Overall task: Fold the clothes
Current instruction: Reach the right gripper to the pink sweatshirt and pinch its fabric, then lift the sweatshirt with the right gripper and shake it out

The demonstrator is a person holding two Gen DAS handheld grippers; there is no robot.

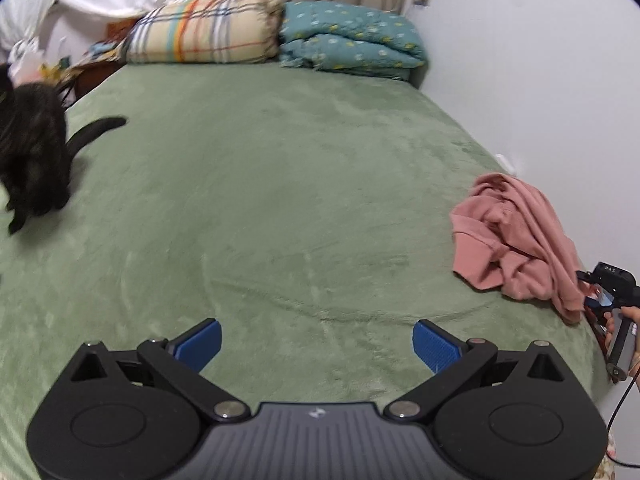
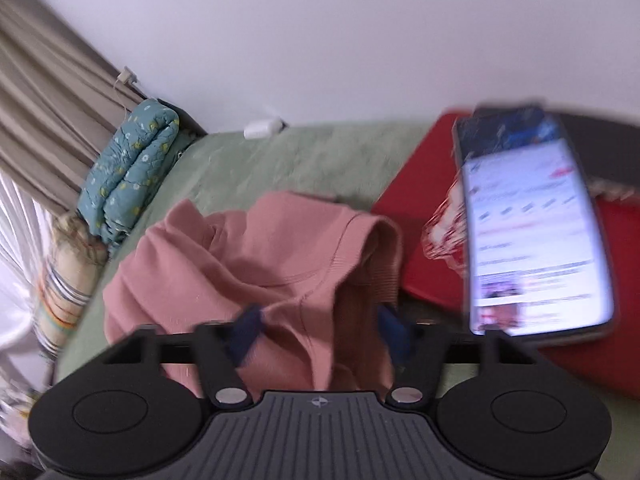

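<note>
A crumpled pink sweatshirt [image 1: 516, 240] lies near the right edge of the green bed [image 1: 280, 180], close to the wall. My left gripper [image 1: 316, 344] hovers open over bare bedding near the front, well left of the garment, with nothing between its blue pads. In the right wrist view the sweatshirt [image 2: 256, 256] fills the middle. My right gripper [image 2: 320, 330] is open, its blue fingers [image 2: 244, 330] set apart on either side of a fold of the pink cloth. The view is blurred, so I cannot tell whether the pads touch the cloth.
A black cat [image 1: 32, 148] stands on the bed's left side. A plaid pillow [image 1: 204, 30] and a folded teal quilt [image 1: 352, 40] sit at the head. A phone [image 2: 532, 216] is mounted on the right gripper, above a red surface [image 2: 424, 200]. A person's hand [image 1: 630, 320] holds it.
</note>
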